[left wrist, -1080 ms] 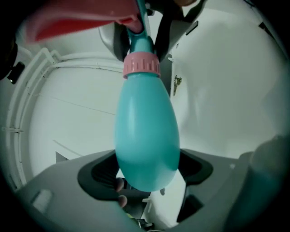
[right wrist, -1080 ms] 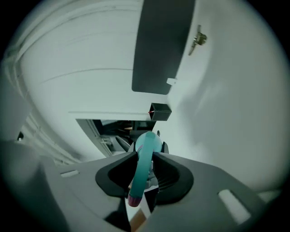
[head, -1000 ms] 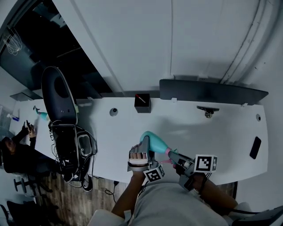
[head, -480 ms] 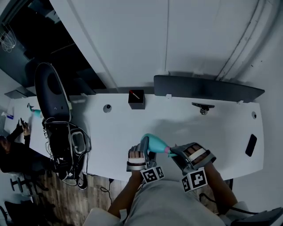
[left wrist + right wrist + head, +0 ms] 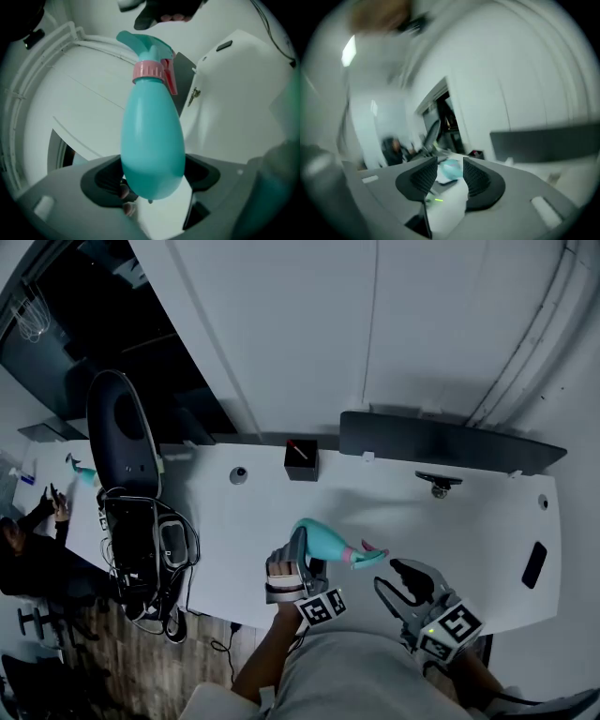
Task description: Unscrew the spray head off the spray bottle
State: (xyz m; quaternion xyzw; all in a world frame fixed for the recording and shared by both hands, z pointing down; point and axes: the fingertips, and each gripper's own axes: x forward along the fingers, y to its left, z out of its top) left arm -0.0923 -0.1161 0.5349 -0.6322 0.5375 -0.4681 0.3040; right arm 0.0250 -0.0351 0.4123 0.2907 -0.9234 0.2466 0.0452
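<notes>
At the far left an office chair (image 5: pixel 125 442) stands against the end of the white desk (image 5: pixel 473 521), with cables bunched below it. Further along, a small black box (image 5: pixel 301 459) sits near the desk's back edge. Its top carries a red mark, and what is inside cannot be told.

Over the near edge of the desk the left gripper (image 5: pixel 298 557) is clamped on the round belly of the teal spray bottle (image 5: pixel 152 140). The bottle lies almost level and is held clear of the desktop. Its wall is opaque, so its fill cannot be told. The pink collar (image 5: pixel 149 70) and the spray head (image 5: pixel 367 555) sit on the neck, pointing right.

The right gripper (image 5: pixel 401 585) hangs just right of the spray head, apart from it. Its jaws are opening with nothing between the pads.

Bare desktop lies between the bottle and the dark monitor (image 5: pixel 450 442) at the back, and on to a phone (image 5: pixel 534 564) near the right edge.
</notes>
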